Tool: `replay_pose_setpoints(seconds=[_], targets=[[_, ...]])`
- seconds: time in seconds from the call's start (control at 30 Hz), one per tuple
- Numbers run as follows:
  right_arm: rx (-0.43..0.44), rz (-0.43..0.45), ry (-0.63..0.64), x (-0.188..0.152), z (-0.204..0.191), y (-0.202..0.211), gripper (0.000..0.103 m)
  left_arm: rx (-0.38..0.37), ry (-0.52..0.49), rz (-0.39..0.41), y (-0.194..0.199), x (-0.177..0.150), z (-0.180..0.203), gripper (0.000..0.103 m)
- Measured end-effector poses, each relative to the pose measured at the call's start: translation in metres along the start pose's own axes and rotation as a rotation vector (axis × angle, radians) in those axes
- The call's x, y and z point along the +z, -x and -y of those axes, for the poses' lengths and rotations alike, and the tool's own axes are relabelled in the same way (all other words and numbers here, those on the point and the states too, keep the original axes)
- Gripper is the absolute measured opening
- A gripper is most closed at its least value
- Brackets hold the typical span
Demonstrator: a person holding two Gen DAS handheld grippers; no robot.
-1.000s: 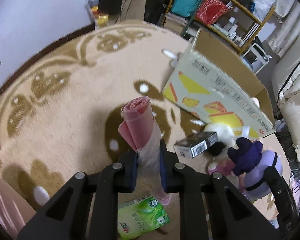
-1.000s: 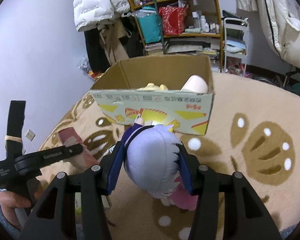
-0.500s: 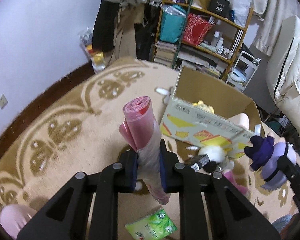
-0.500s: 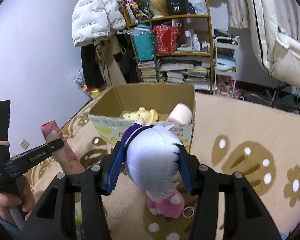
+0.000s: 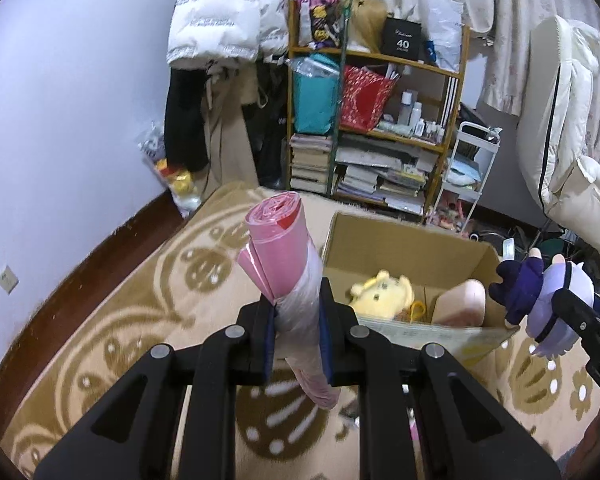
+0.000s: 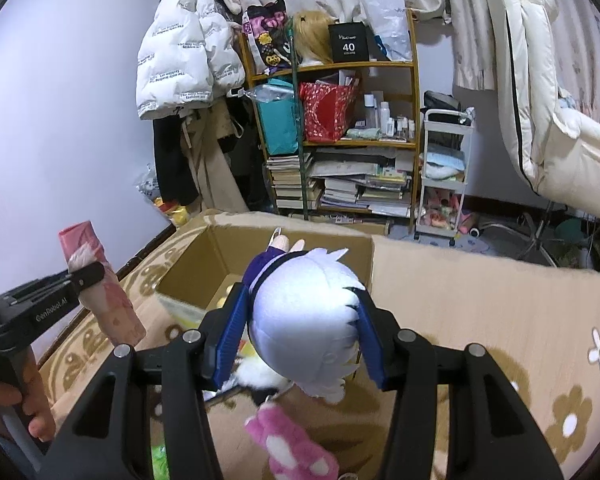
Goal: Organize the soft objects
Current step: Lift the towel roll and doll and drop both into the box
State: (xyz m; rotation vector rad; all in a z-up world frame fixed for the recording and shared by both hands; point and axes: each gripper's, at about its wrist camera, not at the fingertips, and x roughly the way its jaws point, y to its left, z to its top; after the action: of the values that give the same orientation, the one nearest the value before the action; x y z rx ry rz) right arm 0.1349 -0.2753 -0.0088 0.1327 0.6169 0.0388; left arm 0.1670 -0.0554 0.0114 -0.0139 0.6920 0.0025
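Even, fairly dim indoor light with a cool violet cast fills both views, leaving only faint shadows. The fisheye lens bends the wall [image 5: 60, 120] and shelf [image 6: 340, 140] and blackens the corners. Slight blur softens the carpet [image 5: 120, 340] at the lower edges.

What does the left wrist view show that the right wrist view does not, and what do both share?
Only the left wrist view shows the box contents clearly: a yellow plush toy and a pale pink object, plus the left gripper with its jaws shut on the pink bag roll.

Only the right wrist view shows the right gripper with its jaws shut on the doll's pale head, the doll's pink foot hanging below, and the person's hand holding the left gripper.

Both show the cardboard box, the roll, the doll and the shelf.
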Motion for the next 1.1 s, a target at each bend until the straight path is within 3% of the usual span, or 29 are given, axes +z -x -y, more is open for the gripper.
replay_pose_setpoints(seconds=[0.33, 0.57, 0.83, 1.1], targets=[[-0.032, -0.002, 0.014, 0.023, 0.001, -0.030, 0.055, -0.048, -0.115, 0.066, -0.023, 0.041, 0.036, 0.017], [-0.043, -0.022, -0.032, 0.022, 0.011, -0.049, 0.055, -0.175, -0.219, 0.012, -0.046, 0.053, 0.069, 0.017], [-0.020, -0.071, -0.031, 0.013, 0.014, -0.063, 0.056, -0.197, -0.210, -0.096, -0.082, 0.046, 0.074, 0.019], [0.003, -0.078, -0.027, 0.011, 0.007, -0.065, 0.059, -0.144, -0.242, -0.214, -0.103, 0.034, 0.072, 0.023]])
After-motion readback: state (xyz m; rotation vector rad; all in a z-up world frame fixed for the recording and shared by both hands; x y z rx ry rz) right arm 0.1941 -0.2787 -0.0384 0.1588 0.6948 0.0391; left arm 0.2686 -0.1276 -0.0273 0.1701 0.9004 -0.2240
